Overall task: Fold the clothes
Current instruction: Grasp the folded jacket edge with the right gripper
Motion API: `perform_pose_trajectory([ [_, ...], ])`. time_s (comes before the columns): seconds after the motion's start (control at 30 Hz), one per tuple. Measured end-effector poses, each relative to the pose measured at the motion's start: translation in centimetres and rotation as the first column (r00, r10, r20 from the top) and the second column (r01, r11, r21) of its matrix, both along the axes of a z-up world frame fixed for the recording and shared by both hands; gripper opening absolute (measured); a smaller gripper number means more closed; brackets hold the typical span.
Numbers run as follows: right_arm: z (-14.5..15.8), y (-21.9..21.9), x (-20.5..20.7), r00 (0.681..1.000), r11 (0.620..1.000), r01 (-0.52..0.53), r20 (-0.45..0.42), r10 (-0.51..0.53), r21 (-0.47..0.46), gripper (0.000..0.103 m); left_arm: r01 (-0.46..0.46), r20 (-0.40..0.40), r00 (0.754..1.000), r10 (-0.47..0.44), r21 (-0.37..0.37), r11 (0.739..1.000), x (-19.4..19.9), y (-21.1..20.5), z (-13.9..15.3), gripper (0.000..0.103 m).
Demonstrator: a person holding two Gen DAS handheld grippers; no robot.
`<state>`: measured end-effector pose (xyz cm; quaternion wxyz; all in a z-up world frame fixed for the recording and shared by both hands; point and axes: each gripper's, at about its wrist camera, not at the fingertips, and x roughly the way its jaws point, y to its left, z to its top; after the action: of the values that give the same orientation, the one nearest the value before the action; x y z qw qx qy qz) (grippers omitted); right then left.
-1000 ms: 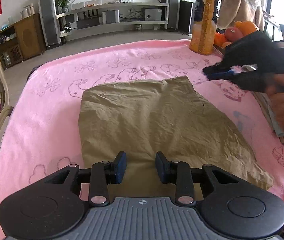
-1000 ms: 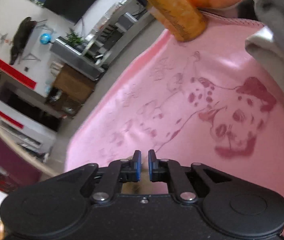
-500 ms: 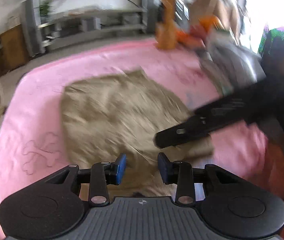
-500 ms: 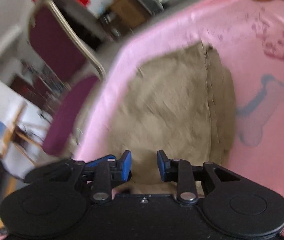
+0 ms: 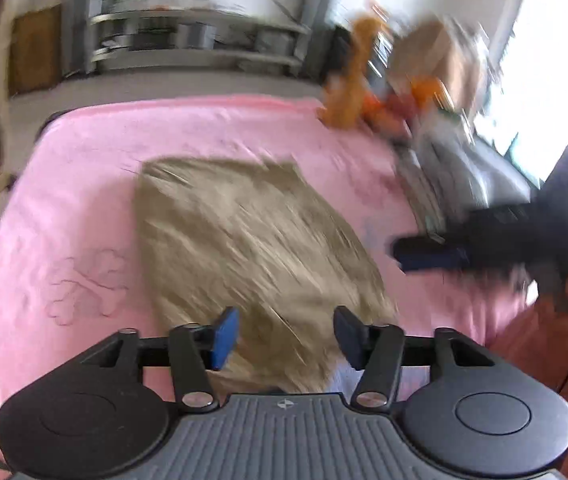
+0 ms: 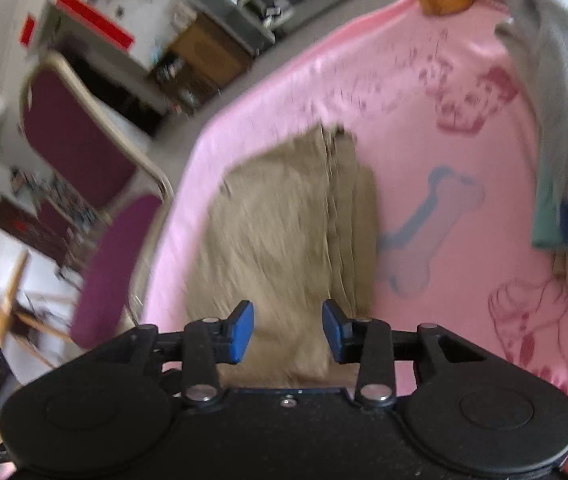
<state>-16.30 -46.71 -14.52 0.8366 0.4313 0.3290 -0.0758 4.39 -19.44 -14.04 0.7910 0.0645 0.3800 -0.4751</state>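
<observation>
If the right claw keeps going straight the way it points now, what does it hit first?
Probably the khaki garment: the open right claw points onto its near part, with nothing visible between. Motion blur leaves depth uncertain.

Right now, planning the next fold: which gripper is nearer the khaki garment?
Both are close. The left gripper and right gripper each hover open over the khaki garment at its near edge; I cannot tell which is nearer.

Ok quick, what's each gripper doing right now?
Left gripper: open, holding nothing, over the khaki garment.
Right gripper: open, holding nothing.
</observation>
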Motion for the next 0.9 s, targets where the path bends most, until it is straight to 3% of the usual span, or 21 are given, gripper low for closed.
perform_pose_trajectory([
  [0.1,0.8,-1.6,0.4,0.998,0.997,0.047,0.043,-0.050,0.060,0.055,-0.126,-0.085,0.989,0.124,-0.019,0.992,3.7,0.8,0.7,0.063],
  [0.17,0.9,-2.6,1.3,0.997,0.995,0.062,0.039,-0.065,0.077,0.060,-0.181,-0.121,0.976,0.181,0.016,0.983,5.9,0.2,0.4,0.066],
  [0.37,-1.8,-4.9,4.5,0.994,0.989,0.102,-0.043,-0.098,0.102,0.061,-0.259,-0.201,0.939,0.277,0.112,0.959,10.7,-2.0,-2.1,0.067],
  [0.6,-6.5,-6.1,5.5,0.989,0.972,0.116,-0.115,-0.094,0.205,0.051,-0.279,-0.398,0.873,0.282,0.065,0.958,11.9,-0.8,-5.6,0.070],
  [0.73,-8.2,-5.5,6.2,0.993,0.956,0.070,-0.112,-0.040,0.285,0.039,-0.241,-0.428,0.871,0.241,0.056,0.969,12.1,-1.6,-6.5,0.068],
  [0.83,-8.2,-5.2,6.7,0.996,0.957,0.046,-0.089,-0.022,0.285,0.043,-0.231,-0.419,0.879,0.228,0.046,0.972,12.2,-2.5,-6.5,0.067],
  [0.9,-8.4,-5.6,6.8,0.996,0.948,0.085,-0.054,-0.072,0.305,0.049,-0.239,-0.418,0.878,0.234,0.040,0.970,12.5,-3.0,-6.7,0.067],
])
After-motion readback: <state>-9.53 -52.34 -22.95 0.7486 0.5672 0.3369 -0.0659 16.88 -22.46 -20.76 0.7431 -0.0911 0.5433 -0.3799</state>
